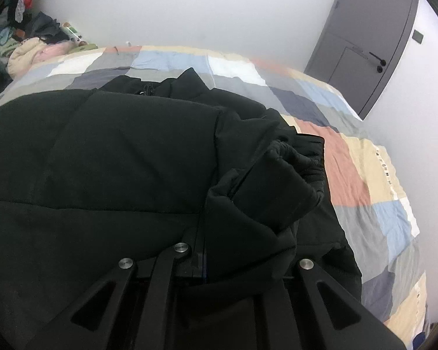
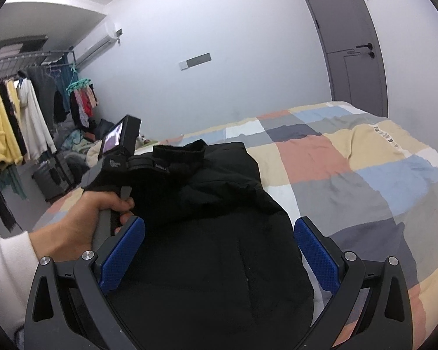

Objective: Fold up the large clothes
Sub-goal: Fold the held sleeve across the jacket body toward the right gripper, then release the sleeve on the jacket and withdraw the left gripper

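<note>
Large black padded jacket (image 1: pixel 102 151) lies spread on the bed, over a patchwork quilt (image 1: pixel 344 157) of grey, blue, salmon, cream and white squares. Collar end points toward the far white wall.

Left gripper (image 1: pixel 203 233): jaws nearly closed, pinching a fold of the jacket's black sleeve fabric. The sleeve (image 1: pixel 277 186) is bunched, with its ribbed cuff doubled over the jacket's right-hand portion in the left wrist view. The gripper is angled downward, close over the garment.

Right gripper (image 2: pixel 219 250): jaws wide, blue textured pads (image 2: pixel 315 256) well apart, nothing pressed between them. It hovers over the lower part of the jacket.

In the right wrist view, the person's left hand (image 2: pixel 81 221), with a white sleeve at the wrist, grips the left gripper's handle above the jacket.

Background: clothes rack with hanging garments (image 2: pixel 17 122), grey door (image 2: pixel 353 46).
</note>
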`<action>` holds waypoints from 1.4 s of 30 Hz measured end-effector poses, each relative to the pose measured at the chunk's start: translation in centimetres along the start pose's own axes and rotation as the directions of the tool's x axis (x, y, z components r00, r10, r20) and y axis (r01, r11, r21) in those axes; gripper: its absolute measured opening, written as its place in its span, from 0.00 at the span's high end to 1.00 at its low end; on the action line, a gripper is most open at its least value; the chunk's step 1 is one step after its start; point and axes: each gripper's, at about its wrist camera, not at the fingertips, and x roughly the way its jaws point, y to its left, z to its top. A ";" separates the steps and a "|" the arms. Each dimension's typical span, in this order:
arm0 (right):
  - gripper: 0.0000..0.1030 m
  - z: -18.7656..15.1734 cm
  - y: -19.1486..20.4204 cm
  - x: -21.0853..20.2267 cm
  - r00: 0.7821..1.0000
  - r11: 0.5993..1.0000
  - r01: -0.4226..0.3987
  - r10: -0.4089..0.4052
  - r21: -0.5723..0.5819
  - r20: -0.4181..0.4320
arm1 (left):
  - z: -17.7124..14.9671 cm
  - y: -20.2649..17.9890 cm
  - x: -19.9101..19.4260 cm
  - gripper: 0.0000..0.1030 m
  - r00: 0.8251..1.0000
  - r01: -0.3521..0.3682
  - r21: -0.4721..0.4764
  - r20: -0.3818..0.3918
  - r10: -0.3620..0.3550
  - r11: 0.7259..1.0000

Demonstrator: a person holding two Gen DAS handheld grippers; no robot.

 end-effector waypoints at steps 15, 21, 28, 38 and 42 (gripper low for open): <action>0.00 -0.3 1.7 -0.4 1.000 0.999 -0.009 0.009 -0.054 0.004 | -2.2 0.7 -7.4 0.77 0.997 0.018 0.060 0.072 -0.023 0.998; 0.00 -0.3 3.6 -0.7 1.000 0.993 -0.018 0.019 -0.114 0.008 | -4.0 2.3 -10.0 0.06 0.994 0.041 0.104 0.101 -0.052 0.994; 0.00 0.3 5.6 0.1 0.998 0.988 -0.067 0.064 -0.136 -0.025 | -4.5 8.0 -15.1 0.05 0.974 0.075 0.052 0.212 -0.084 0.996; 0.01 5.9 11.0 10.2 0.993 0.963 -0.114 0.107 -0.245 -0.043 | 0.8 18.0 -14.5 0.02 0.951 -0.115 -0.002 0.288 0.110 0.993; 0.18 6.1 11.9 18.3 0.987 0.964 -0.131 0.106 -0.231 -0.118 | 1.9 19.4 -10.2 0.03 0.957 -0.166 0.026 0.247 0.154 0.986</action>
